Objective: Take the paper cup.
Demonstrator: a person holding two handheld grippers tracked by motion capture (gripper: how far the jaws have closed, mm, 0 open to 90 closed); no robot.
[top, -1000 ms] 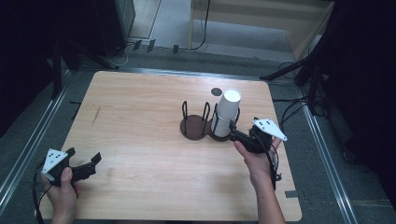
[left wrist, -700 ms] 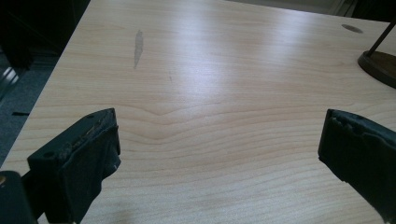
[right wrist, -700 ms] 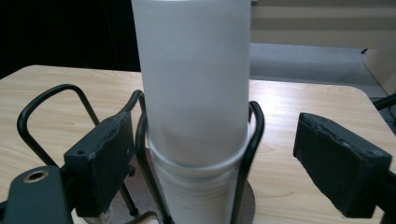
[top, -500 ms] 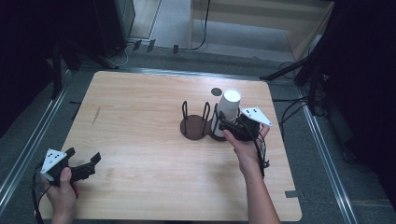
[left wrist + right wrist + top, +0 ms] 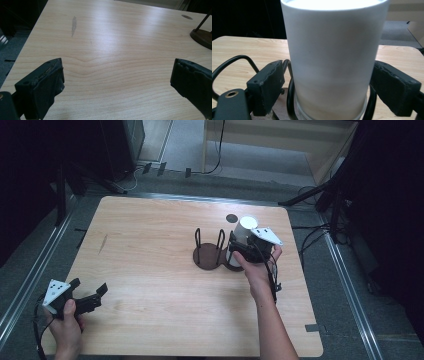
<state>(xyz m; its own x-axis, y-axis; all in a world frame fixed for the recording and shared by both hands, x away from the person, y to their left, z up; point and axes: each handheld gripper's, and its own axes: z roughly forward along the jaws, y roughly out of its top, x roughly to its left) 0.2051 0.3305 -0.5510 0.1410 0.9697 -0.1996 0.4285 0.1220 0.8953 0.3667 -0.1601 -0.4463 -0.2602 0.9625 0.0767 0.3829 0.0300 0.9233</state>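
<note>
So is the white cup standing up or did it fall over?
Standing up. The white cup sits upright in the dark wire holder, its round rim facing up, and its sides rise straight between the right gripper jaws.

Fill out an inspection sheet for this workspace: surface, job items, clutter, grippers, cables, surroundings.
Surface: wooden table, one grey smudge and a dark round spot.
Job's things: white cup upright in the right ring of a dark two-ring wire holder; the left ring is empty.
Clutter: nothing seen.
Grippers: right gripper has a jaw on either side of the cup, a gap showing at the left jaw, so not yet clamped. Left gripper is open over bare wood at the near left corner.
Cables: one trails from each gripper; more lie on the floor beyond the table.
Surroundings: grey floor, metal rails along both table sides, dark stands, pale wooden furniture behind.
</note>
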